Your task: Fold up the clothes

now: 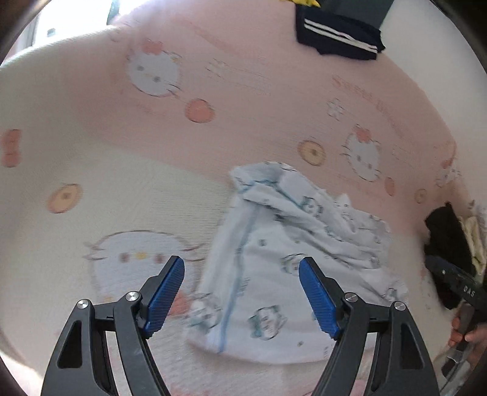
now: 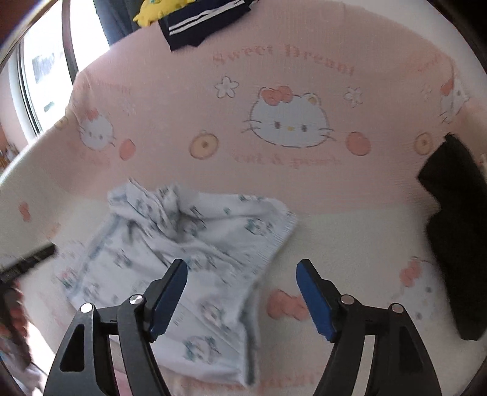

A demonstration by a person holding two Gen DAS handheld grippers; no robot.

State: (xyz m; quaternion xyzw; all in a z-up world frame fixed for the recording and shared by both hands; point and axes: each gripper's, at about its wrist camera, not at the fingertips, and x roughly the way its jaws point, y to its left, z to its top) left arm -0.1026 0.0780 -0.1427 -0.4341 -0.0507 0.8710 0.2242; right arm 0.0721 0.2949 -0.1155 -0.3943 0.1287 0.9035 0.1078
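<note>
A pink-and-cream cartoon-cat bedsheet reading "Sweet Dream" covers the bed. At the sheet's far edge lies a yellow plush toy. Beyond the sheet's left edge, a bright window lets in daylight.

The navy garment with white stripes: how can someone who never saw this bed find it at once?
Start from the pink cat-print bedsheet that covers the bed. Follow it to its far edge, beyond the crumpled pale blue garment; the navy garment lies there, beside a yellow plush toy. Only it has white stripes; the black garment at the right is plain.
</note>
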